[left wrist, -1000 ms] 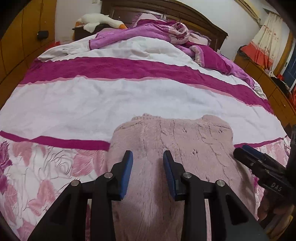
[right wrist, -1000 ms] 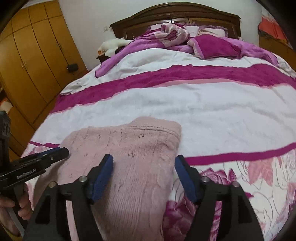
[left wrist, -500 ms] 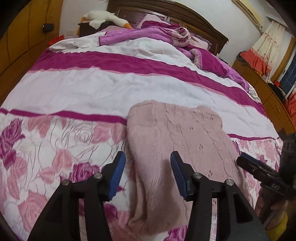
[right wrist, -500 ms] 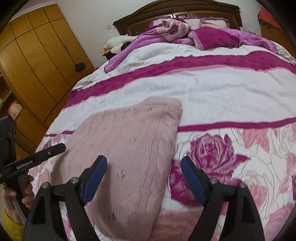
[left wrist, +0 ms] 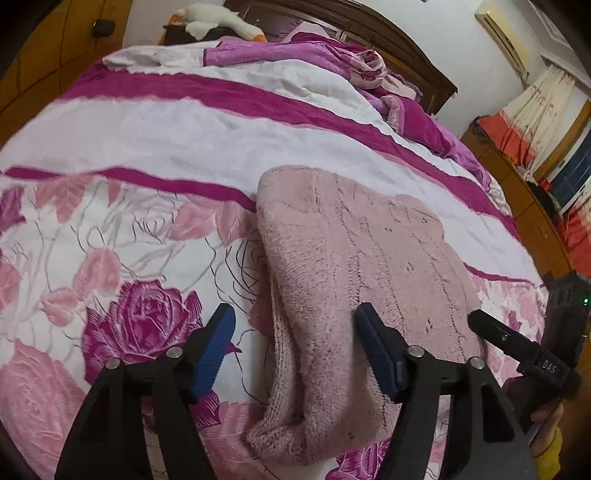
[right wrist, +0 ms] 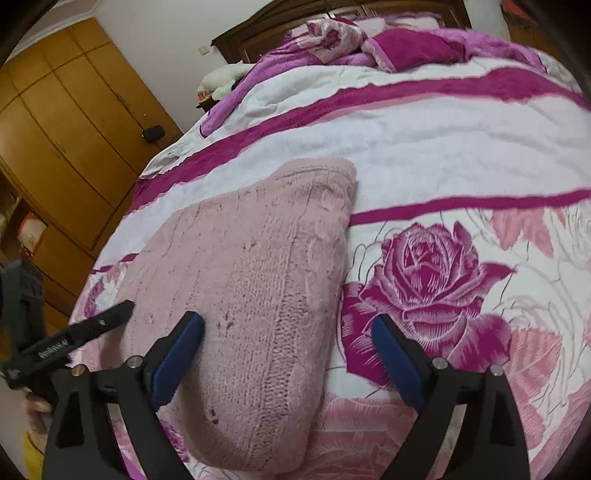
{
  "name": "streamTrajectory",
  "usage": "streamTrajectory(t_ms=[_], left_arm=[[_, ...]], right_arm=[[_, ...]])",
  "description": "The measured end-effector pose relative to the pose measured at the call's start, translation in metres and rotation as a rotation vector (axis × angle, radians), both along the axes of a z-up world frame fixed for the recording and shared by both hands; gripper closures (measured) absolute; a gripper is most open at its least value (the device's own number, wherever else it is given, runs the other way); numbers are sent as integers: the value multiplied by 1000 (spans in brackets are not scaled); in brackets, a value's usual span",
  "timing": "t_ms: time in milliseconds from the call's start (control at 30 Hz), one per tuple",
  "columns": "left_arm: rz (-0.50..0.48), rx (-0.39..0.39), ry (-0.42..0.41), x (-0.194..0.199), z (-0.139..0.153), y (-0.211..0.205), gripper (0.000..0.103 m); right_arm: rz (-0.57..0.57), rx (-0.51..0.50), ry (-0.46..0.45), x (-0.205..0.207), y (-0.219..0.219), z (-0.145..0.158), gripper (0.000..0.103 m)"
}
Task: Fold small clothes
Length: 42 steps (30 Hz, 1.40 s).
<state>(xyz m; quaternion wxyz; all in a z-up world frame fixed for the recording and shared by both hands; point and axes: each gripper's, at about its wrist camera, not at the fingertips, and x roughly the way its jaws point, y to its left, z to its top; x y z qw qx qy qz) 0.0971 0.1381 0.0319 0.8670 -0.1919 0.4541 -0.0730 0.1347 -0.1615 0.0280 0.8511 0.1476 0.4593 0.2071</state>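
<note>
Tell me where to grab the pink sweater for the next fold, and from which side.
Probably take the pink sweater by its near end, where the knit edge bunches thick. Come in low from the near side, left tool on its left corner, right tool on its right; both stand open.

Bedspread (left wrist: 155, 147) white with magenta stripes, pink rose print toward near edge, covers bed. Crumpled purple blanket (left wrist: 332, 59) heaped near dark wooden headboard (left wrist: 402, 44). White stuffed goose (left wrist: 218, 16) lies at far left corner beside headboard. Wooden wardrobe (right wrist: 70, 122) stands left of bed, small black object (right wrist: 153, 133) on its door. Orange-and-cream curtain (left wrist: 524, 114) hangs at right, air conditioner (left wrist: 506, 33) above.
</note>
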Motion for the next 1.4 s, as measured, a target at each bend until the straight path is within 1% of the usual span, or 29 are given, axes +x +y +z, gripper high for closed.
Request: streamTrajectory(t_ms=[100, 200, 300, 433, 633, 800, 933, 1033, 1133, 1200, 1233, 1267, 1300, 1333, 1367, 1400], left_arm=[[-9, -97, 9, -2, -8, 7, 54], [-26, -165, 31, -3, -14, 10, 53], [-41, -167, 37, -3, -14, 8, 53], [-54, -157, 31, -4, -13, 6, 53], [-54, -179, 14, -11, -10, 12, 53], [-51, -184, 16, -12, -16, 15, 53], [-39, -193, 6, -12, -18, 12, 50], [-47, -228, 7, -9, -20, 9, 50], [-76, -271, 21, -2, -23, 4, 50], [-93, -300, 40, 3, -26, 1, 50], [-96, -309, 48, 5, -26, 0, 50], [-101, -312, 54, 7, -26, -2, 56], [-106, -314, 57, 9, -26, -3, 60], [-111, -322, 61, 10, -26, -3, 68], [-113, -342, 67, 11, -25, -3, 74], [-111, -361, 74, 11, -24, -2, 76]], right_arm=[[18, 62, 28, -2, -2, -2, 8], [59, 87, 43, -5, 5, -9, 8], [70, 74, 53, -5, 12, -18, 6], [85, 70, 35, -4, 16, -25, 3], [97, 89, 31, -3, 16, -30, 0], [105, 91, 38, 0, 19, -33, 0], [114, 95, 53, 3, 19, -34, 0], [117, 97, 51, 5, 21, -34, 0], [105, 124, 35, 5, 18, -33, 0], [103, 149, 23, 4, 16, -33, 3], [104, 161, 22, 4, 16, -32, 11], [103, 177, 28, 4, 15, -32, 17], [98, 192, 38, 6, 15, -32, 22], [99, 205, 47, 8, 14, -32, 31], [99, 213, 52, 9, 14, -31, 37], [94, 216, 52, 10, 13, -29, 41]])
